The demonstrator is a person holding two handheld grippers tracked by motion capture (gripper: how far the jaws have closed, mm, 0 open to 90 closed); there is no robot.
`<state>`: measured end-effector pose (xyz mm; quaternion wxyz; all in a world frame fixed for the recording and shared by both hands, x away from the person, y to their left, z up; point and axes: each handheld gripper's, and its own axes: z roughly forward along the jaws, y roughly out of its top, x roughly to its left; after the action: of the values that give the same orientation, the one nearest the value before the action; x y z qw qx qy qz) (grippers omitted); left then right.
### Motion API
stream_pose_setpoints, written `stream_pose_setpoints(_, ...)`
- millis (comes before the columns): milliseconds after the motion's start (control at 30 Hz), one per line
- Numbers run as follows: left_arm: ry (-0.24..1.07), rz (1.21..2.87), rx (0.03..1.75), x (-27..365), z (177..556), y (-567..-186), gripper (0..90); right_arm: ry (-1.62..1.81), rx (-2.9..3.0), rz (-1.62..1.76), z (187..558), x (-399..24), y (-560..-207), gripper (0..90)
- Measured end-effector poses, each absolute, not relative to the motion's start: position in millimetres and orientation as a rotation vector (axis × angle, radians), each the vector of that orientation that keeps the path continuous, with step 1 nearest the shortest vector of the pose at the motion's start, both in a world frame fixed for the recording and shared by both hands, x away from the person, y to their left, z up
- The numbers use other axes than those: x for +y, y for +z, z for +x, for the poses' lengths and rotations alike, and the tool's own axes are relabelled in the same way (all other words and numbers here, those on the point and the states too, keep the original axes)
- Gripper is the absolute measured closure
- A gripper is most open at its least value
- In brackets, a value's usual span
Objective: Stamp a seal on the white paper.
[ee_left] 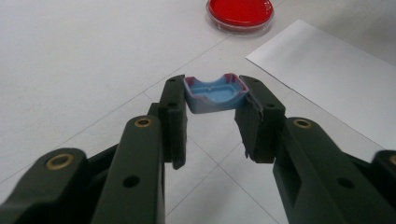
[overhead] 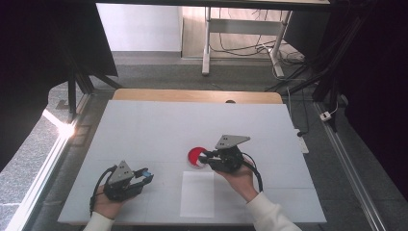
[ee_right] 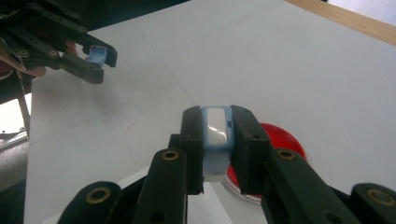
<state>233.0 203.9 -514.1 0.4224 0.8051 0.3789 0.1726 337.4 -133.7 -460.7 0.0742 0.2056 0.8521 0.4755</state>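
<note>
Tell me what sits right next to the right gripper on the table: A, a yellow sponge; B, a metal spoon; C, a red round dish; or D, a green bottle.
C: in the high view the red dish lies on the table just at the tips of the right gripper, and the right gripper view shows it just behind the jaws.

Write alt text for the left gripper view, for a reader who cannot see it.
The left gripper holds a small light-blue cap, hollow side up, clamped between its two black jaws above a white table. Beyond it a round red dish sits on the table, with a white sheet of paper lying to its right.
</note>
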Motion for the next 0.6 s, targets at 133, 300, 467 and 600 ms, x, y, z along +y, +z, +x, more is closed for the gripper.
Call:
stream_pose_setpoints(133,0.431,2.016,0.948,204,233,-514,64.2,1.432,2.570,0.614,336,-133,-461,74.8)
stream_pose_setpoints(300,0.430,2.018,0.948,204,233,-515,64.1,1.429,2.582,0.608,333,-132,-463,74.8)
stream_pose_setpoints(467,0.431,2.016,0.950,203,233,-514,64.1,1.424,2.600,0.600,330,-130,-464,74.8)
stream_pose_setpoints(600,0.431,2.015,0.950,204,233,-514,64.1,1.421,2.615,0.589,326,-129,-465,74.7)
